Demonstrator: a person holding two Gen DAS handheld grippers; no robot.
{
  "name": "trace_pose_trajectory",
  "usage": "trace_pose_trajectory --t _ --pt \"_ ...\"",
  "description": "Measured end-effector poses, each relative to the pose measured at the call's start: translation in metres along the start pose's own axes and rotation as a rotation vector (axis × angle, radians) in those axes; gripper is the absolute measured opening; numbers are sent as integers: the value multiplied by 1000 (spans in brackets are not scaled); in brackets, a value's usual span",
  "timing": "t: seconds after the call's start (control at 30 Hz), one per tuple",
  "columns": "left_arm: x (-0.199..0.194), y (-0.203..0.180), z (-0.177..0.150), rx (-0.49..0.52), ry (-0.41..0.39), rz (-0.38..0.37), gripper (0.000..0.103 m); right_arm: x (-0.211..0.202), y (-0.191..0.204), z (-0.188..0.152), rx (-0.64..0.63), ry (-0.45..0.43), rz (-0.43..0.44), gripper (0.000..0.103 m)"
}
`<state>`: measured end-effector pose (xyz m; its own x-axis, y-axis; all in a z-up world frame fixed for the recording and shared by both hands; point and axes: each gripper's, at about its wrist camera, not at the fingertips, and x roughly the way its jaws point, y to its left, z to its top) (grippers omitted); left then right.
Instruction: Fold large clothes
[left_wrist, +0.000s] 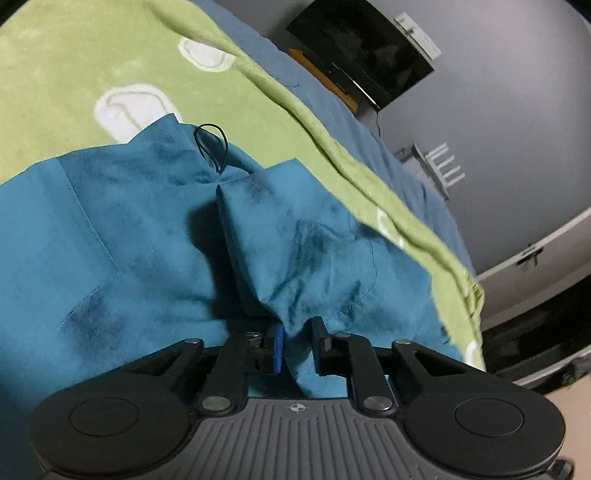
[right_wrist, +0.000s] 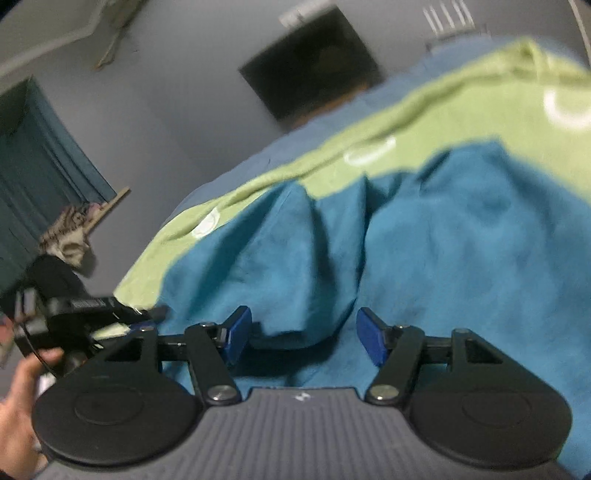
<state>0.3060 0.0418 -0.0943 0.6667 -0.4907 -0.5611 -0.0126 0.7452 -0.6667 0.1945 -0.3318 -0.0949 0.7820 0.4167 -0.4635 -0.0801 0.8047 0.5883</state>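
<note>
A large teal garment (left_wrist: 122, 236) lies rumpled on a green blanket (left_wrist: 66, 62) on a bed. My left gripper (left_wrist: 298, 341) is shut on a bunched fold of the garment's edge, the cloth pinched between its blue pads. A black loop of cord (left_wrist: 211, 146) sits on the garment's far edge. In the right wrist view the same teal garment (right_wrist: 461, 236) fills the middle. My right gripper (right_wrist: 303, 338) is open, its blue pads (right_wrist: 238, 330) on either side of a hanging fold of the cloth. This view is blurred.
The green blanket (right_wrist: 443, 122) with white ring patterns covers a blue sheet (left_wrist: 332, 99). A dark screen (left_wrist: 362, 48) hangs on the grey wall. The other gripper and a hand (right_wrist: 22, 391) show at the left of the right wrist view. A teal curtain (right_wrist: 33, 170) hangs at far left.
</note>
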Motion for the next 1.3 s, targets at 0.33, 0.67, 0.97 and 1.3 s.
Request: trace_pose_trajectory --t 0.33,0.67,0.97,1.3 --pt "25 -36 -39 36 135 -85 6 -10 -19 25 -48 -193 -189 15" --pt "33 2 -35 122 95 38 48 -7 24 7 -342 -250 -261 23" --pt "-24 -20 -17 340 -200 134 72 12 31 -4 -394 -131 -233 23" --pt "55 -19 -63 574 -18 190 71 40 0 -16 -291 -6 -250 21"
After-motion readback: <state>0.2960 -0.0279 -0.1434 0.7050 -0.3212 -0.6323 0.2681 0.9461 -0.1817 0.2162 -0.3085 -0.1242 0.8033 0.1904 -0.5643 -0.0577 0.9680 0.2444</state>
